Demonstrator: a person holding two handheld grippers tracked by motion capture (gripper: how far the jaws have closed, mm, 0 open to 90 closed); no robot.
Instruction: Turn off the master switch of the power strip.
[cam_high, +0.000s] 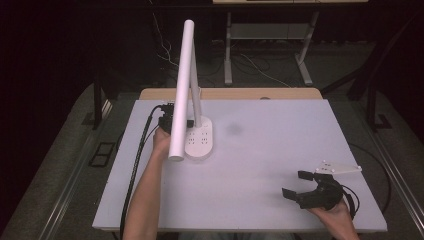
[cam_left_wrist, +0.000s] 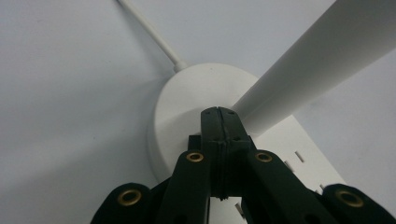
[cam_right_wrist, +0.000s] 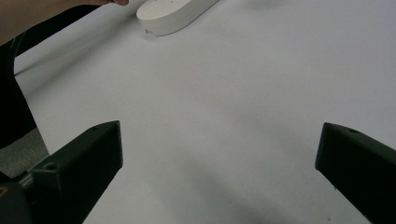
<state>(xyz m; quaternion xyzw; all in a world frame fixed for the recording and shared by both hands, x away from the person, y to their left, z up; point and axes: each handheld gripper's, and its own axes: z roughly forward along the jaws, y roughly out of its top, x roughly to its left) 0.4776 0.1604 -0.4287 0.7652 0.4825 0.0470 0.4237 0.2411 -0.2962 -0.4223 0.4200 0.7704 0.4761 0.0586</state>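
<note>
Standing item: white desk lamp (cam_high: 192, 100) on the white table (cam_high: 280, 165), toward its left-centre part, nearer the far edge than the near one.
Lamp base: oval white base (cam_high: 200, 141) lying flat on the tabletop, with small dark marks on its top face; in the right gripper view it lies at the top of the frame (cam_right_wrist: 175, 14).
Lamp arm: thin white stem (cam_high: 196, 102) rising from the base, carrying a long white tube head (cam_high: 182, 90) that slopes down toward the person's side, its lower end just above the left of the base.
Lamp cord: white cord (cam_left_wrist: 152, 35) leaving the rounded end of the base (cam_left_wrist: 187, 93) across the table.
Left gripper: (cam_high: 167, 120) held at the left of the lamp, partly behind the tube head; in the left gripper view its black jaws are pressed together with nothing between them, tips (cam_left_wrist: 218, 116) over the base beside the foot of the tube (cam_left_wrist: 308, 60). Whether the tips touch the base cannot be told.
Right gripper: (cam_high: 299, 184) near the table's near right corner, well apart from the lamp, jaws spread wide, bare tabletop (cam_right_wrist: 219, 140) between them.
Forearms: left forearm (cam_high: 147, 195) along the table's left side; right hand (cam_high: 334, 212) at the near edge.
Cable: black cable (cam_high: 136, 165) trailing from the left gripper toward the near edge.
</note>
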